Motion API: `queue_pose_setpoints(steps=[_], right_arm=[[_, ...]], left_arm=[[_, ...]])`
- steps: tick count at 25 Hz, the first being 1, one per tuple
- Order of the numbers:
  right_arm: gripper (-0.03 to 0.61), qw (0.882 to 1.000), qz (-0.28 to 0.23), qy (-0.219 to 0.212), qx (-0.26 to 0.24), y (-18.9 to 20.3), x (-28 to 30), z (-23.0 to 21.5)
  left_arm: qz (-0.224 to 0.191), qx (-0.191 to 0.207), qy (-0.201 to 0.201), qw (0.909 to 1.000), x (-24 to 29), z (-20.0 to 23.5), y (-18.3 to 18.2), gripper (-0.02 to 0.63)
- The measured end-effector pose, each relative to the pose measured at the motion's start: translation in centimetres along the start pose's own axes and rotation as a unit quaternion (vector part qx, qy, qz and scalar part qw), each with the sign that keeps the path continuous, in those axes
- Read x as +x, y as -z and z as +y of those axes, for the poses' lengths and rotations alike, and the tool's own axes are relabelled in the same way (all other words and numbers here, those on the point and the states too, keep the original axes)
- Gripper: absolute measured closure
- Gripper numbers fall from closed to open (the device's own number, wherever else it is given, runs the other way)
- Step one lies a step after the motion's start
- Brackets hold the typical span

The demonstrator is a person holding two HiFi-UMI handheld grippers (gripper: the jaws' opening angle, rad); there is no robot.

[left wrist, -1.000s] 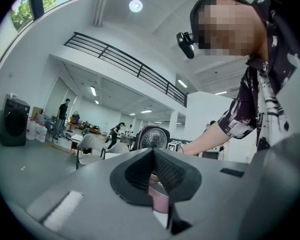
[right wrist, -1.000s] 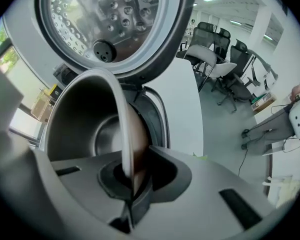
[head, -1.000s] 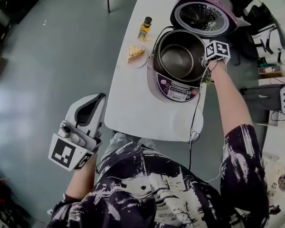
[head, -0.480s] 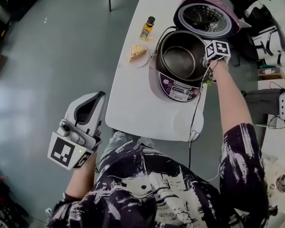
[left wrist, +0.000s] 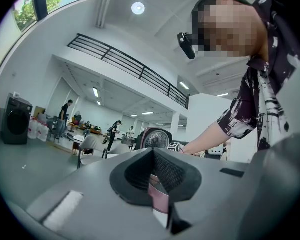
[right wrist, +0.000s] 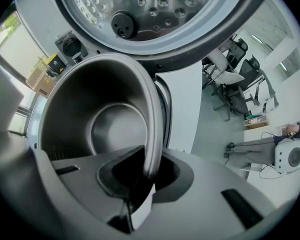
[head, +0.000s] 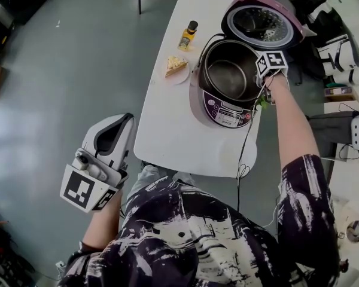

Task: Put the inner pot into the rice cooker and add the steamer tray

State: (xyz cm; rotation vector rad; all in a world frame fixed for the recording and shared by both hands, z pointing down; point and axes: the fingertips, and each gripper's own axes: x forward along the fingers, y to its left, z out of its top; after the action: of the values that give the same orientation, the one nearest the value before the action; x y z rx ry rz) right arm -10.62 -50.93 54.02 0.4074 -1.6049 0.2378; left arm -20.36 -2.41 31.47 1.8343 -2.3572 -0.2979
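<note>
Rim of the inner pot [right wrist: 105, 126] runs straight between the pads of your right gripper [right wrist: 145, 181]. They pinch it, though they have just been easing open. In your head view the marker cube [head: 270, 61] covers that grip. That view shows instead the pot seated in the rice cooker [head: 224, 109] on the white table [head: 167, 136], with the lid [head: 260, 20] raised and a bottle [head: 187, 34] and a plate [head: 175, 70] of food beside it. Your left gripper [head: 121, 124] hangs off the table's left side, over the floor. Its own view shows the fingers together on nothing.
</note>
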Motion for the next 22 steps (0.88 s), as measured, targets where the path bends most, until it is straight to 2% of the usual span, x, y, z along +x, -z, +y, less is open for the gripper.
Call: queue_pose_setpoints(steps=[4,10,14,19,22], right_arm=[[0.543,1.000,0.005,0.000,-0.007,0.5,0.0,0.4],[0.532,1.000,0.004,-0.013,0.008,1.2,-0.2,0.7],[0.524,0.997,-0.016,-0.048,0.061,1.6,-0.2,0.8],[0.523,0.984,-0.047,-0.095,0.146,2.2,-0.4,0.9],[0.531,0.982,-0.054,-0.098,0.154,2.5,-0.5,1.0]], left_arm=[[-0.002,0.000,0.001,1.0000,-0.3,0.1,-0.1,0.609],[-0.002,0.002,0.008,1.0000,-0.3,-0.2,-0.5,0.609],[-0.003,0.004,0.011,0.9999,-0.2,-0.6,-0.6,0.609],[-0.003,0.003,0.018,0.9998,0.0,-1.0,-0.7,0.609],[-0.004,0.003,0.023,0.9997,0.2,-1.3,-0.7,0.609]])
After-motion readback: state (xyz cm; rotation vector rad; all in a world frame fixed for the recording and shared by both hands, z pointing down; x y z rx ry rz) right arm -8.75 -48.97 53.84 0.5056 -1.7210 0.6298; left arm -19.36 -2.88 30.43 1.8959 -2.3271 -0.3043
